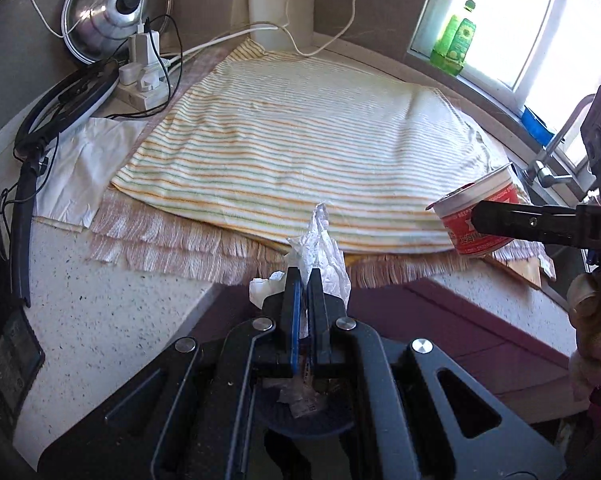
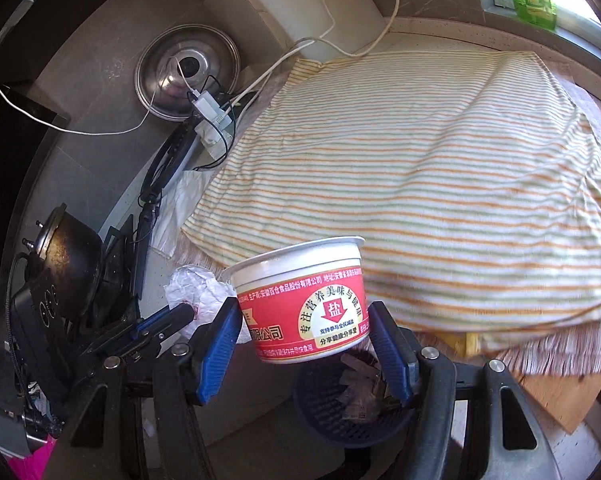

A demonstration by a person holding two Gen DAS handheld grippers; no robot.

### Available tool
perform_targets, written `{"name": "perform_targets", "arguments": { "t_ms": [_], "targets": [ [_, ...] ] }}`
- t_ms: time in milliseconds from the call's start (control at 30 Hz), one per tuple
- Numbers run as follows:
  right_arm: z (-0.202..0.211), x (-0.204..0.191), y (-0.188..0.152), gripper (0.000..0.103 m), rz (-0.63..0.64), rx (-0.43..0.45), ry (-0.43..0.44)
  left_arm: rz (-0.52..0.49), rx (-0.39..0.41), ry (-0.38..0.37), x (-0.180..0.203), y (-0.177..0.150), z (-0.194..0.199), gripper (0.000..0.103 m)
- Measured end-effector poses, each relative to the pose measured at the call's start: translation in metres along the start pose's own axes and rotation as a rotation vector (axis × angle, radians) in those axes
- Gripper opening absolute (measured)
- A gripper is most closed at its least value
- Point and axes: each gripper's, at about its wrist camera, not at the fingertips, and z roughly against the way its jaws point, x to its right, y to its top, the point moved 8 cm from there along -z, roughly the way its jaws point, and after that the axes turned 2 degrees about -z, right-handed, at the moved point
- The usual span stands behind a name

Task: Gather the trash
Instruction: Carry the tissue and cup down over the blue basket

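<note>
My left gripper (image 1: 305,274) is shut on a crumpled white plastic wrapper (image 1: 320,246), held past the counter's front edge above a dark blue trash basket (image 1: 300,420). It also shows in the right wrist view (image 2: 172,316) with the wrapper (image 2: 198,286). My right gripper (image 2: 302,320) is shut on a red and white paper cup (image 2: 304,300), upright and slightly tilted, above the blue basket (image 2: 340,412), which holds some scraps. The cup (image 1: 476,216) and the right gripper's fingers (image 1: 512,220) appear at the right of the left wrist view.
A striped cloth (image 1: 300,148) covers the speckled counter (image 1: 100,320). A pot lid (image 1: 112,12), power strip with cables (image 1: 144,80) and white paper (image 1: 80,164) lie at back left. A green bottle (image 1: 456,36) stands by the window. A faucet (image 1: 548,160) is at right. A black pot (image 2: 68,264) sits left.
</note>
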Motion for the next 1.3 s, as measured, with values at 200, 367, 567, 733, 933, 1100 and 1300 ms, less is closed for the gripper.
{"name": "perform_targets", "arguments": {
  "t_ms": [200,367,567,733,933,1100,1300],
  "targets": [
    [0.001,-0.004,-0.036,0.067,-0.012,-0.016,-0.034,-0.008,-0.054,-0.027,0.005,-0.032,-0.007,0.001],
    [-0.004,-0.003,-0.06,0.067,0.01,-0.038,-0.069,-0.021,-0.112,-0.036,0.01,-0.058,-0.023,0.001],
    [-0.011,0.006,-0.088,0.067,0.03,-0.08,-0.091,-0.012,-0.172,-0.044,0.014,-0.084,-0.043,0.001],
    [-0.02,0.008,-0.109,0.067,0.058,-0.106,-0.108,-0.016,-0.218,-0.042,0.018,-0.104,-0.058,0.001],
    [-0.037,0.011,-0.136,0.067,0.093,-0.155,-0.128,-0.012,-0.274,-0.029,0.016,-0.128,-0.075,0.001],
    [-0.053,0.018,-0.154,0.067,0.096,-0.193,-0.141,-0.008,-0.315,-0.017,0.013,-0.143,-0.091,0.001],
    [-0.074,0.023,-0.168,0.067,0.131,-0.223,-0.172,-0.011,-0.354,-0.003,0.015,-0.153,-0.111,0.001]
  ]
}}
